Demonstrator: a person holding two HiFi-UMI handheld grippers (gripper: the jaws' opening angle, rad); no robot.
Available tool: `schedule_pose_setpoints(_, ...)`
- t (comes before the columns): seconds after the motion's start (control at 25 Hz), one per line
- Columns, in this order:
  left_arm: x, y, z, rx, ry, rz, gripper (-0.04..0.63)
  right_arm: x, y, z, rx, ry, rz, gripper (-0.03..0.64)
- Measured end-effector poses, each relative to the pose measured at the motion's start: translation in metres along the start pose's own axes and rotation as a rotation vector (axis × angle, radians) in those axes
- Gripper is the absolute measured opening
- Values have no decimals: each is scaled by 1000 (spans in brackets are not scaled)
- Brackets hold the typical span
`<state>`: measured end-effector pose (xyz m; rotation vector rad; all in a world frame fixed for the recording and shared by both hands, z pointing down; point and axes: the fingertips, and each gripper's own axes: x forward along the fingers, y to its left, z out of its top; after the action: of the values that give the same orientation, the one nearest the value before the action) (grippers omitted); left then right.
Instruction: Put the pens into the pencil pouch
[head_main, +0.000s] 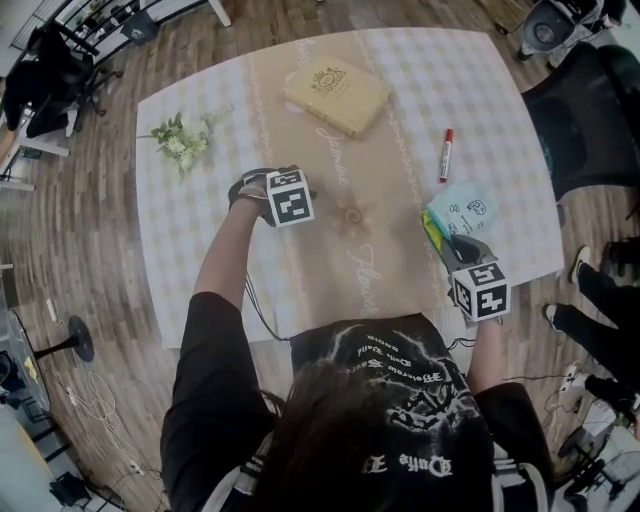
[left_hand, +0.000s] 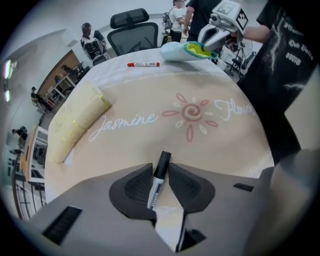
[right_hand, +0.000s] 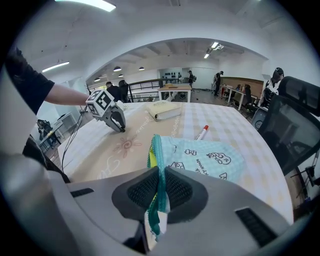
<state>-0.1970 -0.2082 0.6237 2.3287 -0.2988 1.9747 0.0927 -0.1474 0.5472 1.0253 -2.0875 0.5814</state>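
Note:
A marker with a black cap stands between the jaws of my left gripper, and both pads press its barrel. This gripper points steeply down at the middle of the table; the marker is hidden there in the head view. My right gripper is shut on the teal zipper edge of the light-blue pencil pouch and holds its mouth up, showing a yellow lining. The pouch lies at the right side, with the right gripper at its near end. A red pen lies beyond the pouch.
A cream book lies at the far middle of the table and a sprig of white flowers at the far left. A black office chair stands right of the table. A person's legs show at the right.

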Motion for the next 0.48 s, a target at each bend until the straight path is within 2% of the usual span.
schedule_pose_setpoints(0.08, 0, -1, 0, -48, -12, -39, 106, 2, 4, -1, -11, 7, 12, 41)
schedule_pose_setpoints(0.24, 0, -4, -1, -108, -42, -65, 82, 2, 9, -1, -16, 4, 17, 41)
schedule_pose_setpoints(0.48, 0, -4, -2, -163, -65, -42, 77, -1, 6, -4, -6, -1, 8, 41)
